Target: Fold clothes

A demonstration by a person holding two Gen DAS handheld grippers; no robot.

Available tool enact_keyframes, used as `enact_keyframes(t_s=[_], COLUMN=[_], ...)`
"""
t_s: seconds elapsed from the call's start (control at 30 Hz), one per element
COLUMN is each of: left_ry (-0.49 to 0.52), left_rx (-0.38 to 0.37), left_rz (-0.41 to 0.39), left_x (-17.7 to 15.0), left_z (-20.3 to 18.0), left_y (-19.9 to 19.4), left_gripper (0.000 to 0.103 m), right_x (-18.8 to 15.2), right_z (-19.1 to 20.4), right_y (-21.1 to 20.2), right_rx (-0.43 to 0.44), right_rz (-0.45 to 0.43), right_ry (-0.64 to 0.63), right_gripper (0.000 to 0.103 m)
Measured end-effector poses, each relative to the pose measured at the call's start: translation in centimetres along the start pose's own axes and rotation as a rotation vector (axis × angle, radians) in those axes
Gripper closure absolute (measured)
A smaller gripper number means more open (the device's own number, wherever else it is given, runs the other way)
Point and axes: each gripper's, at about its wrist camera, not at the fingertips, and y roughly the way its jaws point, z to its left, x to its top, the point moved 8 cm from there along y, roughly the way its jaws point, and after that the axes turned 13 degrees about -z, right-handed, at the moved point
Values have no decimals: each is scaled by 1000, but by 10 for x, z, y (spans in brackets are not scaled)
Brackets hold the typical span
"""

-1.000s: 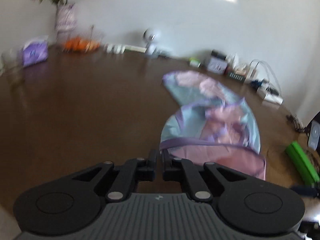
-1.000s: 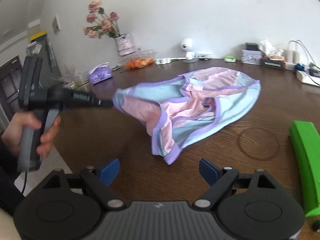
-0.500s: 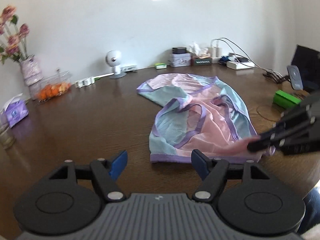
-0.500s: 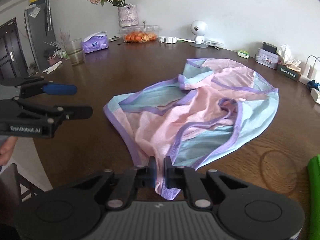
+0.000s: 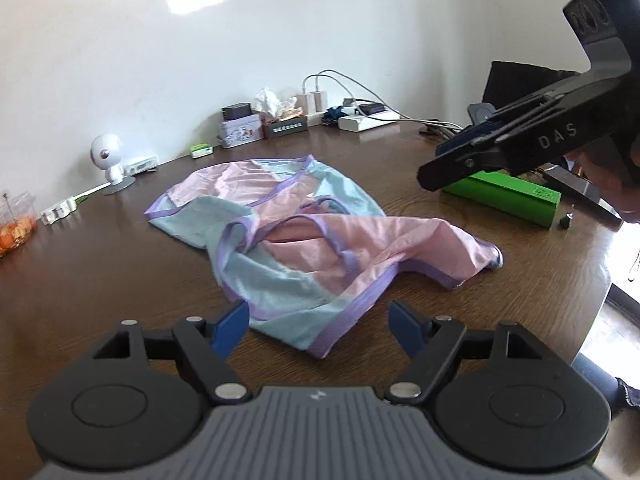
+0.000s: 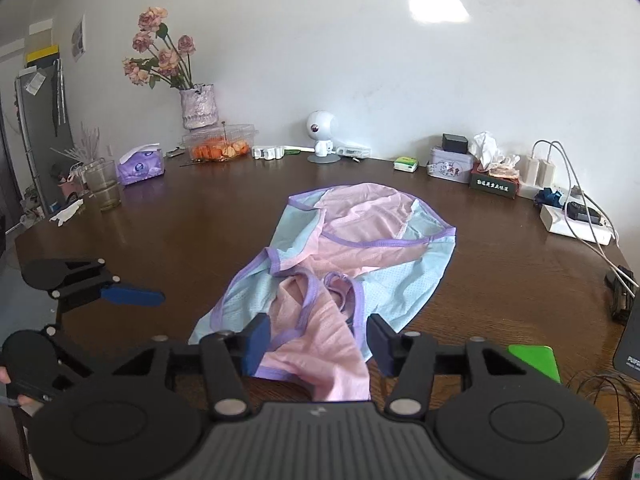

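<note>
While the garment (image 6: pixel 352 256) is stretched lengthwise away from both opening grippers, its pink near end is straddled, ungripped, by the right gripper (image 6: pixel 318 340), and its blue corner is faced by the wide left gripper (image 5: pixel 318 326).

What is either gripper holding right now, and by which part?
Nothing is held. The left gripper and right gripper are both opening, their fingers clear of the garment, which lies crumpled on the table.

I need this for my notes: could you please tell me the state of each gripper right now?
Left gripper: opening, holding nothing, garment just ahead.
Right gripper: opening, pink cloth between its fingers, not pinched.
</note>
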Motion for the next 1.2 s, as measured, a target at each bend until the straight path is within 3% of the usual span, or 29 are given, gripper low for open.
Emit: enact_keyframes(t_s=[0.1,0.17,0.2,0.23,0.33,0.4,0.53,0.6,0.67,0.77,0.8,0.83,0.9,1.2], left_ry=[125,137,135,114,120,114,35,16,23,30,32,34,48,70], left_rx=[46,57,54,31,-13,-17,29,50,59,70,70,71,73,82], left_rz=[-19,-6,4,18,44,49,34,27,27,21,14,6,-25,15], left_x=[-3,-5,-5,-7,-11,-13,-8,-5,-5,-3,-1,1,5,3], left_z=[-11,-7,-5,-4,-5,-7,1,5,5,3,1,-1,-5,-21], left_y=[12,18,20,20,21,22,20,14,12,8,6,5,2,23], left_gripper=[29,47,62,71,85,96,100,100,100,92,79,55,31,30], right_x=[-7,-18,-24,-29,-39,-51,-73,-74,-76,-69,-64,-59,-46,-4], right_z=[-14,-15,-13,-9,9,19,27,20,13,1,0,0,-1,15], right_y=[-7,-12,-16,-19,-24,-17,2,5,9,10,8,7,5,-12], right_rx=[-95,-124,-126,-117,-57,-12,-48,-91,-131,-141,-143,-146,-141,-87], right_rz=[-1,19,27,27,37,79,157,161,165,132,114,96,61,-48], right_ry=[1,-12,-24,-43,-72,-61,-106,-125,-139,-92,-82,-72,-59,-62], right_gripper=[51,52,53,57,73,73,75,76,90,99,99,99,100,100])
